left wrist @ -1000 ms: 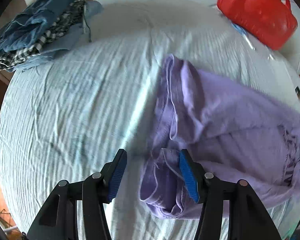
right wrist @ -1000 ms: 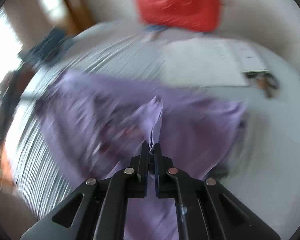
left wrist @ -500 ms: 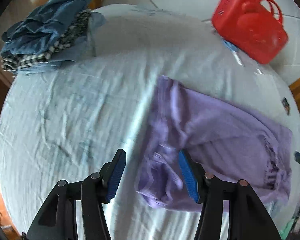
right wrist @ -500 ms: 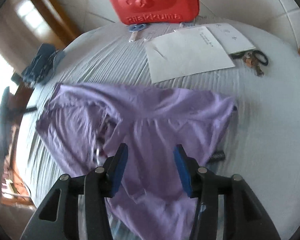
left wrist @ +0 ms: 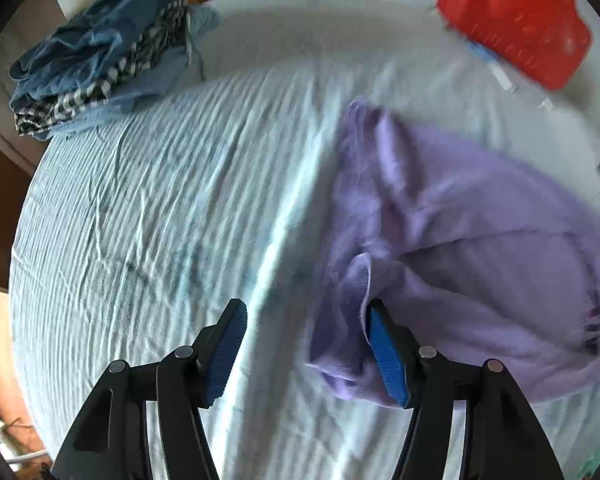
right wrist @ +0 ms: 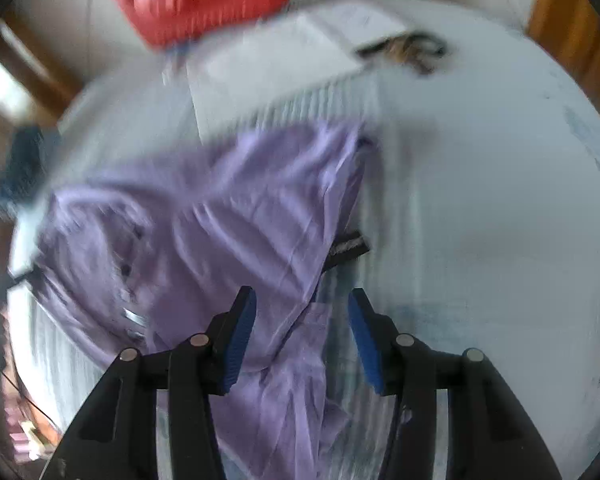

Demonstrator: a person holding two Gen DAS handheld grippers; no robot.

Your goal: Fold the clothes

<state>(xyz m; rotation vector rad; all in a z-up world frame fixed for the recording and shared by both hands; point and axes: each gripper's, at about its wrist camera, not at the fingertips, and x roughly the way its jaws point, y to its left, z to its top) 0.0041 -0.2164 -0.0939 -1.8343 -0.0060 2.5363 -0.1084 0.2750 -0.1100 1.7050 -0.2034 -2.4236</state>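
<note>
A pale blue crinkled sheet covers the bed. On it the purple shirt lies spread, released. A second ago its cloth was pinched in the right claw; now this claw is parted above the shirt's edge, nothing pressed. The left claw is opening, a bunched sleeve only beside one pad. A new grasp is probably needed. Further away lie folded clothes, a red case and papers.

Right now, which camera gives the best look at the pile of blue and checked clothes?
The left wrist view: the pile of blue and checked clothes sits sharp at upper left on the pale bedsheet, its dark blue, checked and light blue layers all distinct. The right wrist view shows only a blurred dark blue patch at its left edge.
</note>
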